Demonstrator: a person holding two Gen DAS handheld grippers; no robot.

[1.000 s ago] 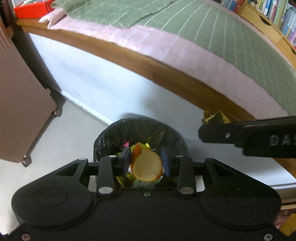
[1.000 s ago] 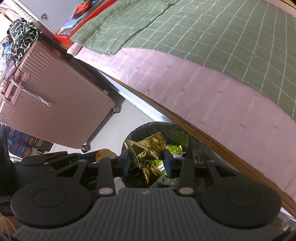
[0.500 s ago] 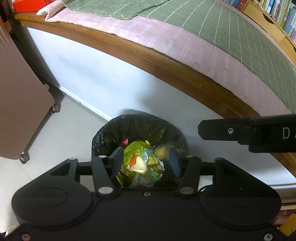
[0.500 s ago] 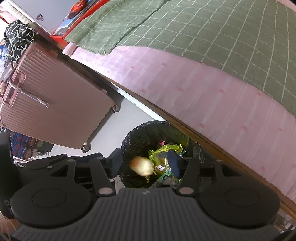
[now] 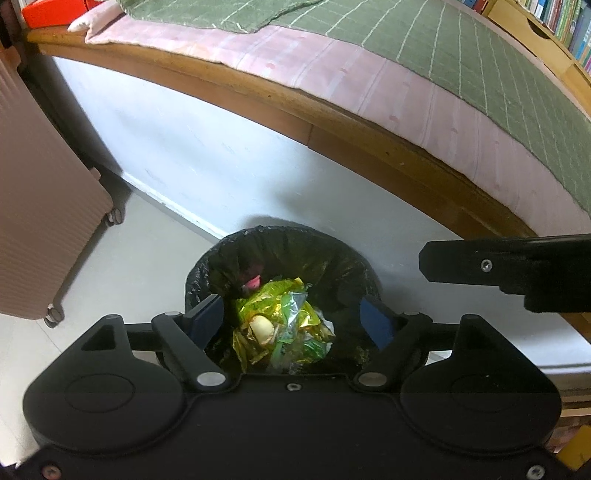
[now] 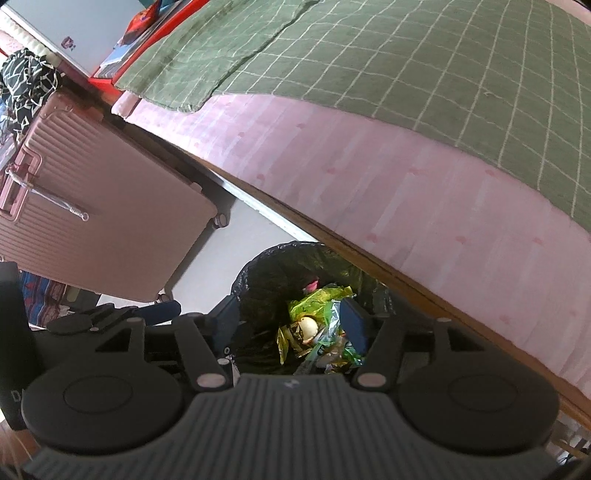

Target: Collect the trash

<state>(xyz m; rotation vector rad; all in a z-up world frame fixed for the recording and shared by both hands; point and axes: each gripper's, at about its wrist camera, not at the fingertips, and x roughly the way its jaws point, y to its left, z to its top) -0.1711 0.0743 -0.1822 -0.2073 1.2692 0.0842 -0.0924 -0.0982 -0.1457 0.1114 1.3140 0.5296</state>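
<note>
A round bin with a black liner [image 5: 332, 254] [image 6: 266, 273] stands on the floor against the bed base. Inside lie crumpled gold and green wrappers [image 5: 291, 321] [image 6: 321, 295] with a pale piece of orange peel [image 5: 262, 328] [image 6: 308, 326] on top. My left gripper [image 5: 291, 317] hangs open just above the bin with nothing between its fingers. My right gripper [image 6: 291, 321] is open over the bin too, holding nothing. Its black finger [image 5: 498, 266] crosses the right side of the left wrist view.
A bed with a pink sheet [image 5: 369, 74] and a green checked blanket [image 6: 406, 66] overhangs the bin on a wooden frame [image 5: 332, 114]. A pink wheeled suitcase [image 6: 92, 206] [image 5: 37, 206] stands to the left on the pale floor [image 5: 140, 251]. Bookshelves [image 5: 554, 22] line the far right.
My left gripper opened and the orange peel fell into the bin. My right gripper opened too, and its gold wrapper now lies among the trash.
</note>
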